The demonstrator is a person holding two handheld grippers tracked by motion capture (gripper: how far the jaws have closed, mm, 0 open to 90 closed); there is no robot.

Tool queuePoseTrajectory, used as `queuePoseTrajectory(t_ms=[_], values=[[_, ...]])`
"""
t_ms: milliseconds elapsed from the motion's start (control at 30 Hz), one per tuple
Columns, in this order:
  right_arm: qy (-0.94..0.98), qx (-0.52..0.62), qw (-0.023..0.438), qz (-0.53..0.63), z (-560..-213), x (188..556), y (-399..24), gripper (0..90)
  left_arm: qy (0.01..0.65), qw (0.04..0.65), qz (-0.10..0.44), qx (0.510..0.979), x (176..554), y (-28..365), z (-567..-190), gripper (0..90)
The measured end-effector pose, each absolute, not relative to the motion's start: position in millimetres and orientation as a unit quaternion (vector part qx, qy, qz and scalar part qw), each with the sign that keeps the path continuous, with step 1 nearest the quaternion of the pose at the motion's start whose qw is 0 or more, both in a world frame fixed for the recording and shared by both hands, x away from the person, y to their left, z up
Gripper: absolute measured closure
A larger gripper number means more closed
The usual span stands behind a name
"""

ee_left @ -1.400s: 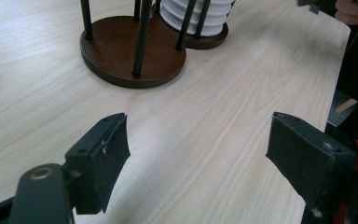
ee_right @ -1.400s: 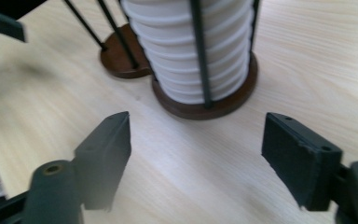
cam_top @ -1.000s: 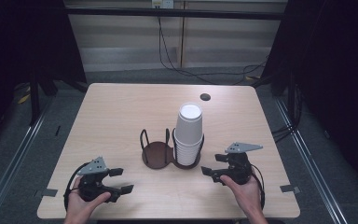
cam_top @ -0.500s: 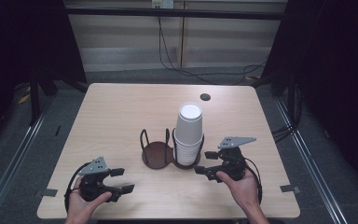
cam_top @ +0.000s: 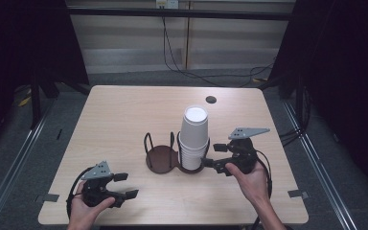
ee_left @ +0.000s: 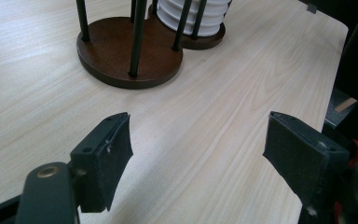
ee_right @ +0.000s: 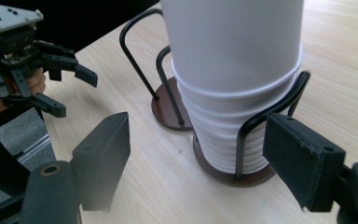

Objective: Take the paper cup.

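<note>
My right gripper [cam_top: 216, 155] hovers just beside the stack of white cups [cam_top: 194, 139], jaws apart around nothing, the stack straight ahead of them in its side of the wire holder [cam_top: 162, 157]. My left gripper [cam_top: 123, 185] sits well off from the holder, low over the table [cam_top: 124, 115]; its jaws gape wide, though they have just been closing on bare air.

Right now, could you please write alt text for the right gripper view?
A tall stack of white paper cups stands in a wire cup holder on a wooden table, between the right gripper's open jaws. The left gripper shows farther off.
</note>
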State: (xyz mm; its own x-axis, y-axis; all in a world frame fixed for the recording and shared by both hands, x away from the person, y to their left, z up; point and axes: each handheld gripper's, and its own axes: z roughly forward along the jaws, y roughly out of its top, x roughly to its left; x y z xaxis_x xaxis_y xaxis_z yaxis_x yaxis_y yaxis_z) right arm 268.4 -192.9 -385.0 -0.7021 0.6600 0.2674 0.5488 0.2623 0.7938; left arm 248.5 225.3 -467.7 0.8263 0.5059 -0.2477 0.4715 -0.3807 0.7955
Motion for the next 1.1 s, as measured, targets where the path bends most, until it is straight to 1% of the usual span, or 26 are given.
queuePoseTrajectory(t_ms=[67,267,433,567,767,900,1100], values=[[0.792,0.379,0.063,0.475,-379,271,-195,21.7,0.293,0.474,0.021,0.83,248,226,-467,24.3],[0.79,0.373,0.071,0.481,-366,276,-198,20.9,0.292,0.475,0.019,0.83,247,226,-467,24.3],[0.801,0.353,0.088,0.476,-352,282,-193,19.4,0.289,0.473,0.015,0.832,247,224,-467,24.2],[0.806,0.352,0.087,0.468,-344,287,-188,17.7,0.287,0.473,0.017,0.833,245,223,-466,24.2],[0.809,0.345,0.097,0.465,-334,291,-181,17.6,0.278,0.468,0.018,0.838,244,221,-466,24.3],[0.812,0.342,0.097,0.463,-328,295,-180,17.6,0.281,0.468,0.016,0.838,244,221,-466,24.2],[0.821,0.342,0.069,0.451,-318,311,-175,17.4,0.283,0.466,0.015,0.838,244,220,-467,24.2]])
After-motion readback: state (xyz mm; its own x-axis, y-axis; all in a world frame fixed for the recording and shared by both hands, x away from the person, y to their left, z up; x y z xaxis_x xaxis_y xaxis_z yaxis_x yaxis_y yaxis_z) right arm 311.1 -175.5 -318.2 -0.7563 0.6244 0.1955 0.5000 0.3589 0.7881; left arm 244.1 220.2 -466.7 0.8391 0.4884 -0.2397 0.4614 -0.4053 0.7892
